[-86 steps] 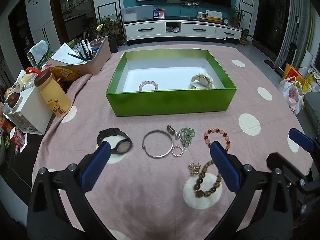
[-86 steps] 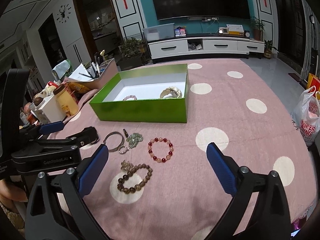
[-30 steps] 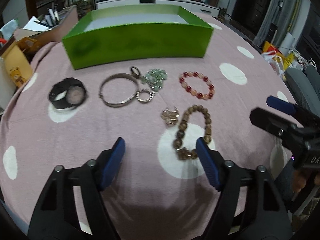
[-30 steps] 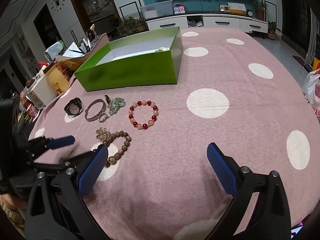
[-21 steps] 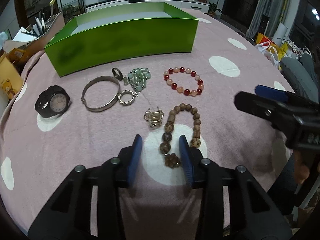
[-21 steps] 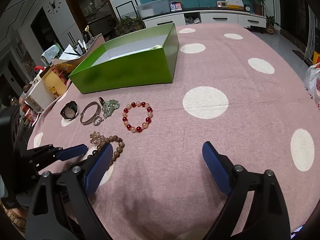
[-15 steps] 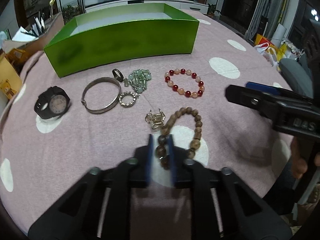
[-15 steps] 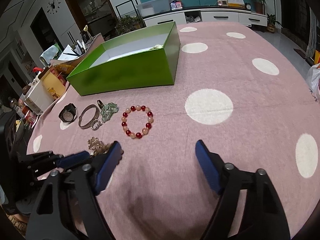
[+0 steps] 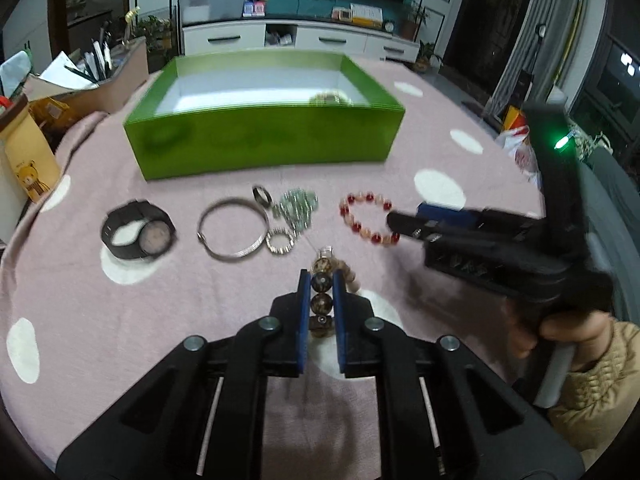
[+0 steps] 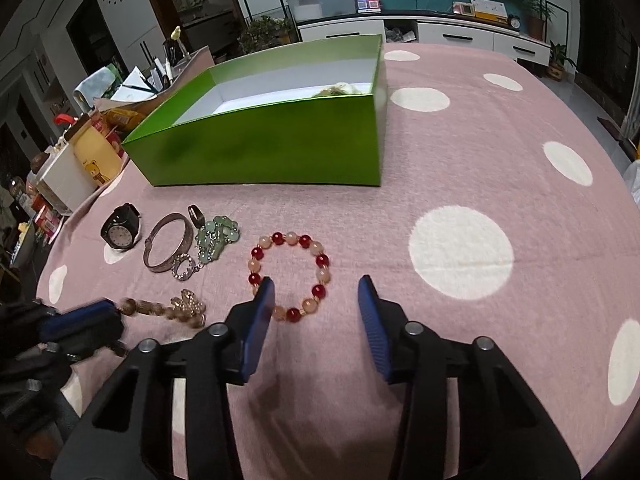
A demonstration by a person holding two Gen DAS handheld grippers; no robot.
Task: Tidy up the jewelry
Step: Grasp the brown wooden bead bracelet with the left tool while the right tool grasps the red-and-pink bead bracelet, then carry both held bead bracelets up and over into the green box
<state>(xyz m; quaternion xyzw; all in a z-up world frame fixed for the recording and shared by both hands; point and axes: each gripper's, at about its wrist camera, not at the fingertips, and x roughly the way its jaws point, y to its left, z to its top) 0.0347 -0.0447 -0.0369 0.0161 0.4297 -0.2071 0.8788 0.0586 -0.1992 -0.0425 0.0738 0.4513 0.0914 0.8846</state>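
Note:
My left gripper (image 9: 320,280) is shut on the brown bead bracelet (image 9: 321,303), whose free end with a gold charm (image 10: 188,302) trails just above the pink spotted cloth. My right gripper (image 10: 316,284) hangs low over the red-and-pink bead bracelet (image 10: 279,238). Its jaws are closing, the bracelet's near beads lie between the fingers, and the pads are not touching them. The green box (image 9: 260,148) stands behind with a cream bracelet (image 9: 330,98) inside. A black watch (image 9: 138,234), a silver bangle (image 9: 232,232), a ring (image 9: 262,194) and green beads (image 9: 298,206) lie in a row.
A yellow bear bottle (image 9: 24,152) and a box of pens (image 9: 100,80) crowd the table's far left edge. A small sparkly ring (image 9: 280,240) lies beside the bangle. A person's hand (image 9: 568,328) holds the right gripper's handle at the right.
My left gripper closed on the brown bracelet and lifted it a little. My right gripper moved left and lower over the red bracelet, its jaws narrowing.

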